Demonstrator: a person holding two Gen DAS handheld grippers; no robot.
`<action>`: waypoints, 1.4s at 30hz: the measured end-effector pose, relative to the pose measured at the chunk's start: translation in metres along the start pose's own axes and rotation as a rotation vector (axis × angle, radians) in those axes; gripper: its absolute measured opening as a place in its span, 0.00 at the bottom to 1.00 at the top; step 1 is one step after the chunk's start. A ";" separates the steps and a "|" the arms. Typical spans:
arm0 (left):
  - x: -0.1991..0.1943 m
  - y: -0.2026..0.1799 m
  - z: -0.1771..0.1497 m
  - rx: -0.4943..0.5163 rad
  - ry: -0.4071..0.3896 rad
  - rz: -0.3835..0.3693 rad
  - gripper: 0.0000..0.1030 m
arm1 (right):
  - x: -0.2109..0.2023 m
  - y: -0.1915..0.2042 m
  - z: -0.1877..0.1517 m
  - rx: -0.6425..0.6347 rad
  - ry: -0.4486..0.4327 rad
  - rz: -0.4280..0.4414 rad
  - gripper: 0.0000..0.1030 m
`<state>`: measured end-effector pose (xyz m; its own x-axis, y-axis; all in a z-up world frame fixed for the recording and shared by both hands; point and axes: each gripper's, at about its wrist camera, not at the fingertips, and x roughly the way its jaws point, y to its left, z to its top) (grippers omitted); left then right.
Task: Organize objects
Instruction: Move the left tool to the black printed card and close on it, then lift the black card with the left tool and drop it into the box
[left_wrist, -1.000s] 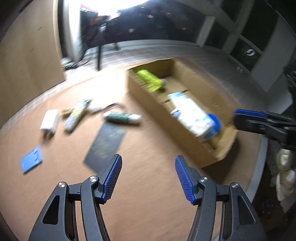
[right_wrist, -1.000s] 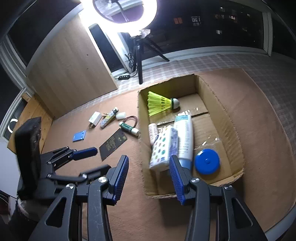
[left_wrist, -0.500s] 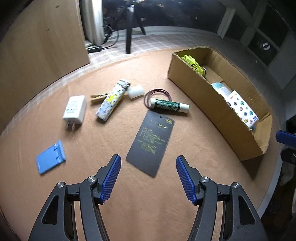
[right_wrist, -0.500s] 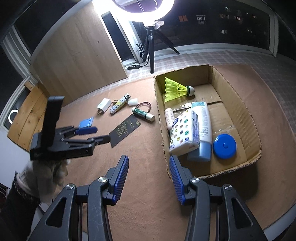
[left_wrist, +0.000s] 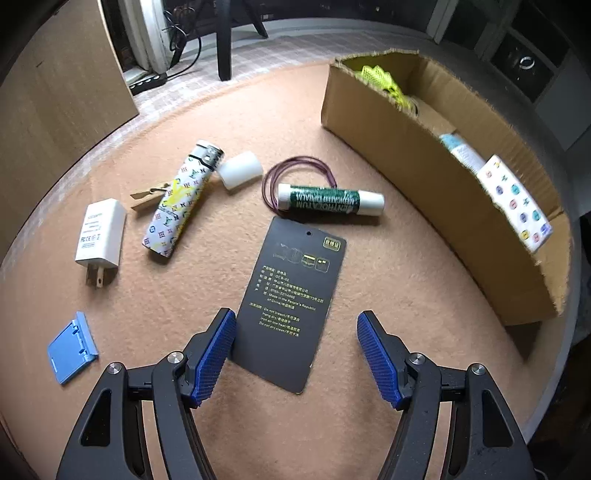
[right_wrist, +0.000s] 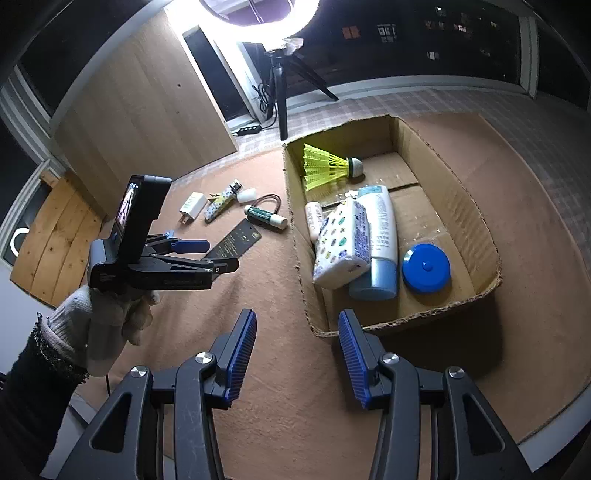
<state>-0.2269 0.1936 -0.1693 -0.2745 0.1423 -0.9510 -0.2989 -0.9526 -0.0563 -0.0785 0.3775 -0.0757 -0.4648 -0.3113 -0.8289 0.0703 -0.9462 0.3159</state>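
Item: loose objects on a tan felt-covered surface (left_wrist: 369, 406), to be gathered into an open brown cardboard box (left_wrist: 436, 192). Left gripper (left_wrist: 295, 354): fingers spread wide apart, nothing held; a flat black rectangular hang tag with gold print (left_wrist: 291, 302) lies between and just ahead of them, its near corner beside the left finger. Farther ahead of those fingers are noted a green-labelled white tube (left_wrist: 328, 199) with a loop of purple cord (left_wrist: 295, 173), a small white cap (left_wrist: 240, 170), a patterned white lighter (left_wrist: 181, 203), a wooden clothespin (left_wrist: 144, 195), a white plug charger (left_wrist: 99, 236) and, left of the fingers, a small blue plastic stand (left_wrist: 72, 354). Right gripper (right_wrist: 295, 358): fingers apart, empty, held near the box's front corner. Already boxed: a yellow shuttlecock (right_wrist: 325, 166), a pale blue lotion tube (right_wrist: 380, 236), a spotted tissue pack (right_wrist: 343, 243), a round blue tape measure (right_wrist: 424, 264). Step in hand, as judged: approach to the black tag. Next move, as judged: the thin tag lies flat, so one edge must be caught or tipped before the fingers are closed.
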 end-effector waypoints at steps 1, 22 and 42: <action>0.002 -0.003 -0.001 0.011 0.001 0.019 0.69 | 0.000 0.000 0.000 0.001 -0.001 0.001 0.42; -0.007 -0.003 0.003 -0.018 -0.061 0.068 0.69 | 0.011 0.012 0.000 -0.027 0.023 0.007 0.42; -0.007 -0.012 -0.008 -0.003 -0.066 0.046 0.61 | 0.015 0.017 0.003 -0.046 0.024 0.003 0.42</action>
<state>-0.2144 0.2022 -0.1644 -0.3473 0.1153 -0.9307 -0.2819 -0.9594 -0.0137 -0.0875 0.3571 -0.0815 -0.4431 -0.3159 -0.8390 0.1128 -0.9481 0.2974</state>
